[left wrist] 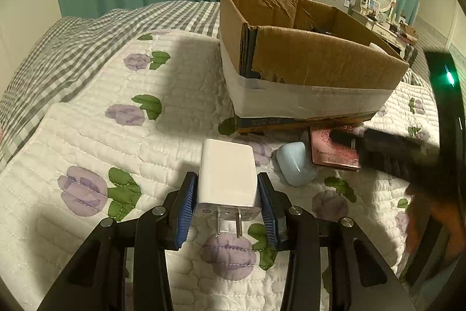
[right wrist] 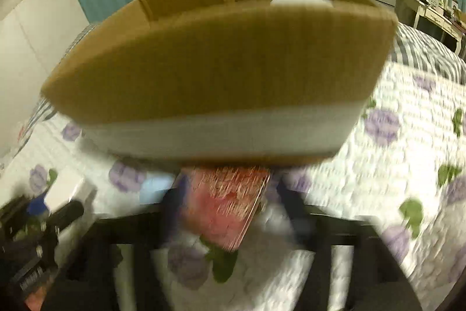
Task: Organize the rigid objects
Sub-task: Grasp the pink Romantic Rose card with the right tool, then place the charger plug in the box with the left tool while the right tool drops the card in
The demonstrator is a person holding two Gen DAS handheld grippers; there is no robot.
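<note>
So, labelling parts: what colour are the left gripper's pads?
Blue pads, clearest in the left wrist view.

My left camera looks across the bed toward the cardboard box; my right sits close against it.

I'm making out one bit of cursive on the pink booklet lying near the cardboard box: a word starting "Roman", the rest blurring out. The blue print on the white charger's plug face is showing too small to read.
</note>
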